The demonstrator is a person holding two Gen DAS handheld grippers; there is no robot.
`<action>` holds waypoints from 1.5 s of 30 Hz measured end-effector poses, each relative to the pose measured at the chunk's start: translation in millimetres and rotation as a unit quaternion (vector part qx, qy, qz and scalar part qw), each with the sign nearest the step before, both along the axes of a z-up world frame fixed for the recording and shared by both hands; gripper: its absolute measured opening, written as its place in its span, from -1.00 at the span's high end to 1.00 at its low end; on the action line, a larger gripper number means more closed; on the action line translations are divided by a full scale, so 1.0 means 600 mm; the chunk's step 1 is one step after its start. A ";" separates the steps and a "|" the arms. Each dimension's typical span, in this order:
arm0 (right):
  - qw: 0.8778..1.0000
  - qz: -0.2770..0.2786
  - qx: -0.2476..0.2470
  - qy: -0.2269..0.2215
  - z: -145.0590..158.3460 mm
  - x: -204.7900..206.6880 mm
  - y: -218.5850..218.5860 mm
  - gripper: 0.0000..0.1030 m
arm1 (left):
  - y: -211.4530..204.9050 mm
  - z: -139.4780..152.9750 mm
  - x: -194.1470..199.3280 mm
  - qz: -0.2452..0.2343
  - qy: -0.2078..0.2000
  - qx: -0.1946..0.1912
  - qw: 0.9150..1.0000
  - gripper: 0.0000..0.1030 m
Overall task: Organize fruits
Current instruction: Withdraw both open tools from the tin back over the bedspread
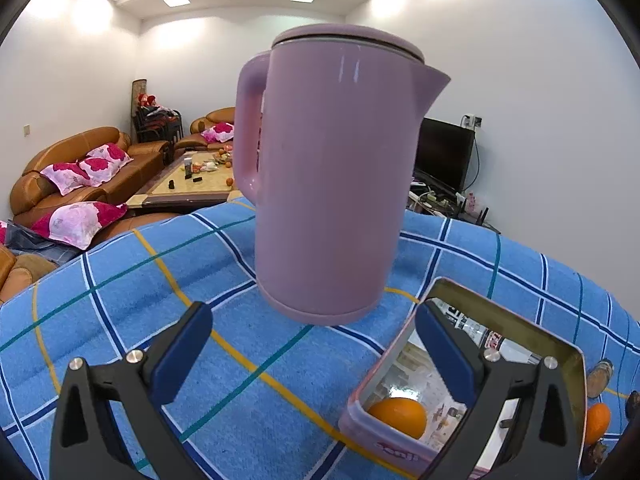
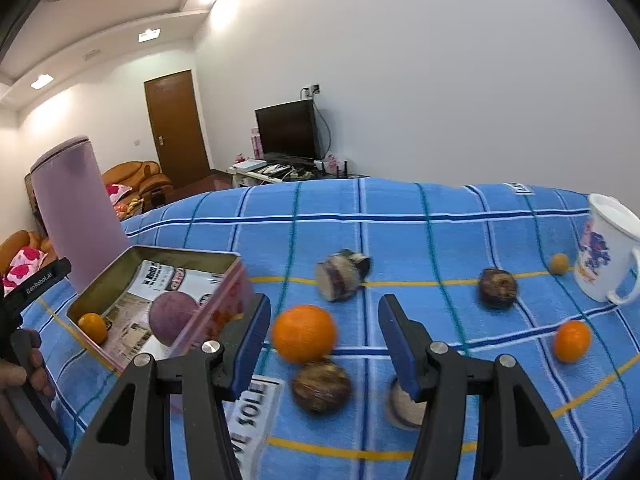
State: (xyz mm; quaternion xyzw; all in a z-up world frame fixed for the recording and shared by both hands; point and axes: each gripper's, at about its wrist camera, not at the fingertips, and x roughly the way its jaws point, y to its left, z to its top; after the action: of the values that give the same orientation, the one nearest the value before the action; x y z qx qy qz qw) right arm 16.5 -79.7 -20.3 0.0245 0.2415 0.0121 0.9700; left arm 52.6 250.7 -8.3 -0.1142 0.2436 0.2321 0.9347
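A pink tin box (image 2: 218, 304) stands open on the blue checked cloth; it holds a small orange (image 2: 93, 327) and a purple round fruit (image 2: 173, 317). The box (image 1: 560, 344) and the orange in it (image 1: 398, 416) also show in the left wrist view. My right gripper (image 2: 324, 340) is open, with a large orange (image 2: 304, 333) lying between its fingers on the cloth and a brown fruit (image 2: 321, 386) just below it. Other brown fruits (image 2: 342, 278) (image 2: 497, 288) and another orange (image 2: 572, 340) lie further right. My left gripper (image 1: 314, 354) is open and empty beside the box.
A tall pink kettle (image 1: 332, 168) stands just behind the left gripper. A white mug (image 2: 608, 248) stands at the right edge of the cloth, with a small yellow fruit (image 2: 559, 263) beside it. A printed label (image 2: 250, 412) lies near the right gripper.
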 end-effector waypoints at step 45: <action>0.998 -0.058 0.002 0.003 0.016 -0.052 -0.177 -0.13 | -0.117 0.006 -0.070 -0.088 -0.012 0.041 0.995 -1.00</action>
State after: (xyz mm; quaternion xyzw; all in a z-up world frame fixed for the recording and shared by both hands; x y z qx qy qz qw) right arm -14.6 -186.2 -10.8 0.0401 0.2430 -0.0435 0.9682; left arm 10.4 180.3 -4.6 -0.0570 0.2317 0.1574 0.9583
